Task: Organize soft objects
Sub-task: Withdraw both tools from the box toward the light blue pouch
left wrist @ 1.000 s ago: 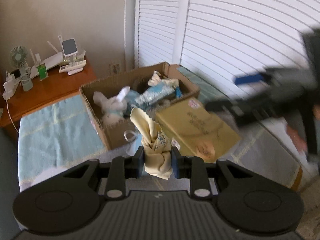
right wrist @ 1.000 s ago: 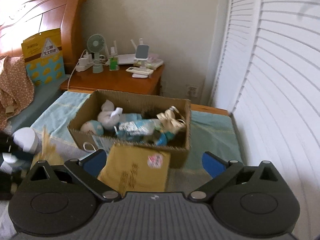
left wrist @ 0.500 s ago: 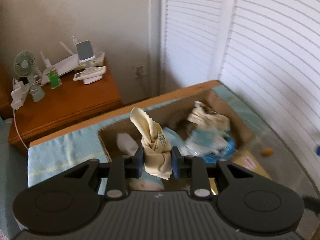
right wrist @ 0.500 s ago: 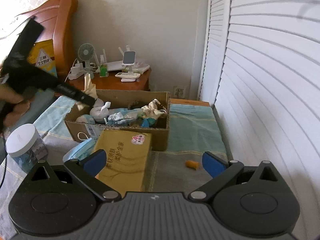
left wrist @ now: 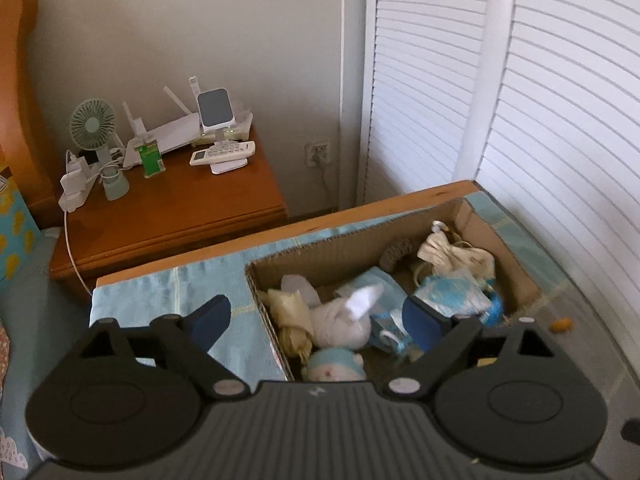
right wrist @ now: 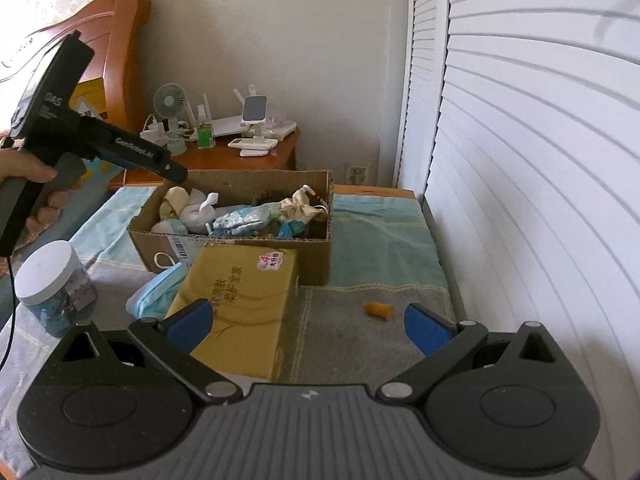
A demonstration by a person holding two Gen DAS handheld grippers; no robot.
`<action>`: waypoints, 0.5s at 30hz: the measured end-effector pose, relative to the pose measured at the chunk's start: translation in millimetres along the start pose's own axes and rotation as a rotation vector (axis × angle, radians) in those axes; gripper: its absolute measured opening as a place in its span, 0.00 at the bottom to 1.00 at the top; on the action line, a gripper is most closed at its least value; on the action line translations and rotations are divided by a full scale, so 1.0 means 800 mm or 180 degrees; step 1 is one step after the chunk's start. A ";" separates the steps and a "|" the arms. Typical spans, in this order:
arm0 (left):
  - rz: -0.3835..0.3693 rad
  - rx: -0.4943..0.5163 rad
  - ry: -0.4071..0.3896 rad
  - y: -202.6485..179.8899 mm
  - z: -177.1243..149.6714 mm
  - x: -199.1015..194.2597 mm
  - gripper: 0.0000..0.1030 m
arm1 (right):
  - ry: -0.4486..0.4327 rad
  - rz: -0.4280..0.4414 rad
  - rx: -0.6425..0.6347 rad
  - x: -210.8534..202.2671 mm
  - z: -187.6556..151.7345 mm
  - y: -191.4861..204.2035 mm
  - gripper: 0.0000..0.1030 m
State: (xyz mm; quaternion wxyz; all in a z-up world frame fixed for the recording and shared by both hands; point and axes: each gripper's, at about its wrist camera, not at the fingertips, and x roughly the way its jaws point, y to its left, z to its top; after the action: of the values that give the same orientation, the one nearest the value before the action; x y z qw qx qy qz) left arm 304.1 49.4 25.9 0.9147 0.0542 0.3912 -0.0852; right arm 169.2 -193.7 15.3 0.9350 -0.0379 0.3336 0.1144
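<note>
Left gripper (left wrist: 316, 320) hovered over the cardboard box (right wrist: 280, 178), fingers apart and empty. Cream cloth (left wrist: 294, 312) lay inside at the box's near-left corner beside the white plush (left wrist: 344, 320). Right gripper (right wrist: 308, 322) also had fingers apart, holding nothing. Probably left to sort: blue face mask (right wrist: 154, 292) and small orange piece (right wrist: 378, 310) on the bed, outside the box.

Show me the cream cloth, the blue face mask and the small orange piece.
cream cloth (left wrist: 294, 308): left wrist view, its crumpled middle, inside the box.
blue face mask (right wrist: 154, 296): right wrist view, pleated front.
small orange piece (right wrist: 378, 311): right wrist view, its centre.
</note>
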 end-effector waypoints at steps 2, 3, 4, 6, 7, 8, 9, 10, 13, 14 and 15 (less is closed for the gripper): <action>-0.0028 -0.0001 -0.0016 -0.004 -0.007 -0.013 0.92 | -0.0009 0.0000 -0.0008 -0.006 -0.001 0.002 1.00; -0.0061 0.0001 -0.0012 -0.006 -0.013 -0.020 0.92 | -0.0009 -0.0002 -0.0009 -0.008 -0.002 0.002 1.00; -0.0096 0.0001 -0.0011 -0.009 -0.017 -0.026 0.92 | -0.0012 -0.0003 -0.0010 -0.011 -0.003 0.003 1.00; -0.0154 0.0006 -0.0039 -0.015 -0.028 -0.040 0.92 | -0.0021 -0.0001 -0.0013 -0.016 -0.005 0.004 1.00; -0.0166 0.0017 -0.0052 -0.018 -0.034 -0.047 0.92 | -0.0021 -0.0007 -0.0012 -0.018 -0.007 0.004 1.00; -0.0183 0.0039 -0.0069 -0.022 -0.040 -0.053 0.92 | -0.0021 -0.0023 -0.0008 -0.020 -0.008 0.005 1.00; -0.0188 0.0043 -0.0084 -0.025 -0.046 -0.059 0.92 | -0.0026 -0.0041 -0.0008 -0.022 -0.010 0.005 1.00; -0.0187 0.0032 -0.0098 -0.028 -0.054 -0.065 0.93 | -0.0032 -0.0047 -0.0008 -0.025 -0.012 0.005 1.00; -0.0238 0.0017 -0.0066 -0.038 -0.078 -0.080 0.94 | -0.0020 -0.0034 0.0020 -0.029 -0.020 0.001 1.00; -0.0270 0.0002 -0.0075 -0.041 -0.088 -0.086 0.94 | -0.0016 -0.0039 0.0026 -0.030 -0.023 0.000 1.00; -0.0290 -0.0026 -0.0088 -0.043 -0.096 -0.091 0.94 | -0.0005 -0.0048 0.0036 -0.030 -0.026 -0.002 1.00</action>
State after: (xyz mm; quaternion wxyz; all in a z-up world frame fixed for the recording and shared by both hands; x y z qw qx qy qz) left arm 193.7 36.9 24.9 0.9154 0.0315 0.3810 -0.1259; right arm 139.1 -203.2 14.4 0.9363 -0.0350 0.3331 0.1054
